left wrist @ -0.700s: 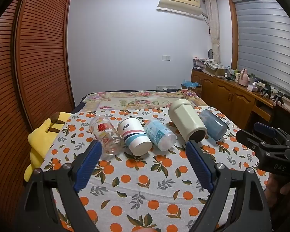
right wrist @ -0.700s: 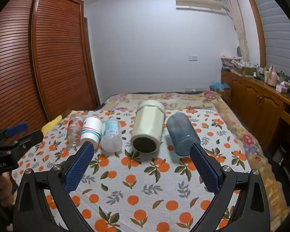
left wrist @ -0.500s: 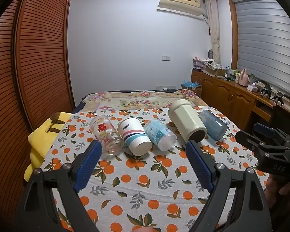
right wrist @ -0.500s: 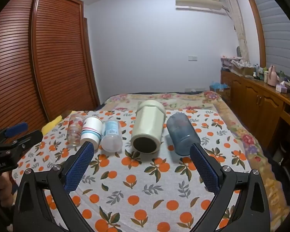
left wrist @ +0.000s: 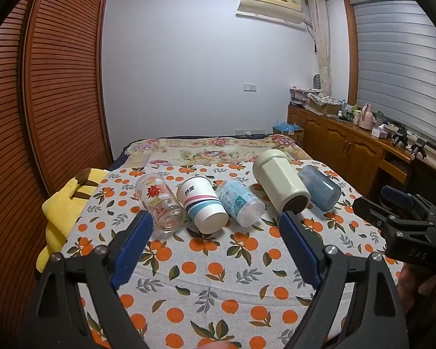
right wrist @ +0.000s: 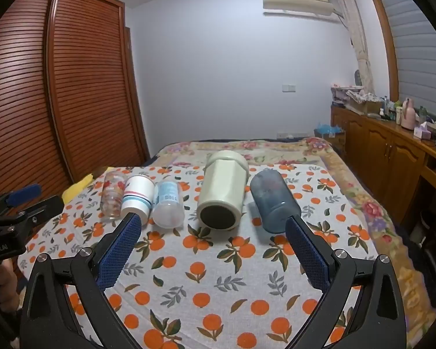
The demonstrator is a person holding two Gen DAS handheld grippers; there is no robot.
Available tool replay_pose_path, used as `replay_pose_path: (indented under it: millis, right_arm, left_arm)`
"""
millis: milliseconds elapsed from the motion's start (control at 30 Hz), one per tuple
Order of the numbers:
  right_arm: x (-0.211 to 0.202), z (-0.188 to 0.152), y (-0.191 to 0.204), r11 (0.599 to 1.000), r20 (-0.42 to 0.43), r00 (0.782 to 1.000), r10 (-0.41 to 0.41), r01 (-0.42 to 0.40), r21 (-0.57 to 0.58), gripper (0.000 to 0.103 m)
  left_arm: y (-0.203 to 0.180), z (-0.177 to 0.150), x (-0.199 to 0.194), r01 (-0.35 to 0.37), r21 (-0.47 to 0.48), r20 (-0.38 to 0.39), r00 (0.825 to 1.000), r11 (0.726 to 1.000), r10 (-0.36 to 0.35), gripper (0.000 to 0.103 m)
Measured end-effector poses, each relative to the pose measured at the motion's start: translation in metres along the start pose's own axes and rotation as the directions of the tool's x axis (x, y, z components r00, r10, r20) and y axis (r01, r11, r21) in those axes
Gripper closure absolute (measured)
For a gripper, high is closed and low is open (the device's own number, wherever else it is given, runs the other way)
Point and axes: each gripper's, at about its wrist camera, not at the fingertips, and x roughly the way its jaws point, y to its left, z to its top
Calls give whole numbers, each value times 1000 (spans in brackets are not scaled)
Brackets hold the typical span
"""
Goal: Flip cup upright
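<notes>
Several cups lie on their sides in a row on the orange-print cloth: a clear glass with red print (left wrist: 160, 200) (right wrist: 112, 193), a striped paper cup (left wrist: 202, 203) (right wrist: 136, 196), a light blue plastic cup (left wrist: 239, 203) (right wrist: 168, 203), a large cream tumbler (left wrist: 280, 184) (right wrist: 222, 189) and a dark blue cup (left wrist: 319, 187) (right wrist: 274, 200). My left gripper (left wrist: 216, 238) is open and empty, just short of the paper cup. My right gripper (right wrist: 212, 241) is open and empty, just short of the cream tumbler.
The cloth (left wrist: 218, 276) covers a bed with a floral blanket (left wrist: 212, 151) behind. A yellow plush (left wrist: 64, 209) lies at the bed's left edge. A wooden wardrobe (left wrist: 43, 101) stands on the left, a cluttered sideboard (left wrist: 348, 142) on the right.
</notes>
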Motion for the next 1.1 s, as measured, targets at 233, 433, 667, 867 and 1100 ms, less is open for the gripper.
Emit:
replay_pose_path:
  millis: [233,433,667,867,1100]
  right_arm:
    - [0,0,0,1000,-1,1000,0,0,2,2]
    - [0,0,0,1000,-1,1000,0,0,2,2]
    - [-1,0,0,1000,0,1000,0,0,3,2]
    - [-1,0,0,1000,0,1000,0,0,4,2]
    - [1,1,2,1000,0,1000,0,0,3,2]
  left_arm:
    - [1,-1,-2,1,1,2,1000,1000,-1,14]
    - [0,-1,-2,0,1,2,1000,1000,0,14]
    - [0,-1,-2,0,2,2,1000,1000,0,14]
    - [0,-1,-2,0,1,1,1000,1000,0,14]
    - [-4,-1,-6,1,3,3,1000,1000,-1,14]
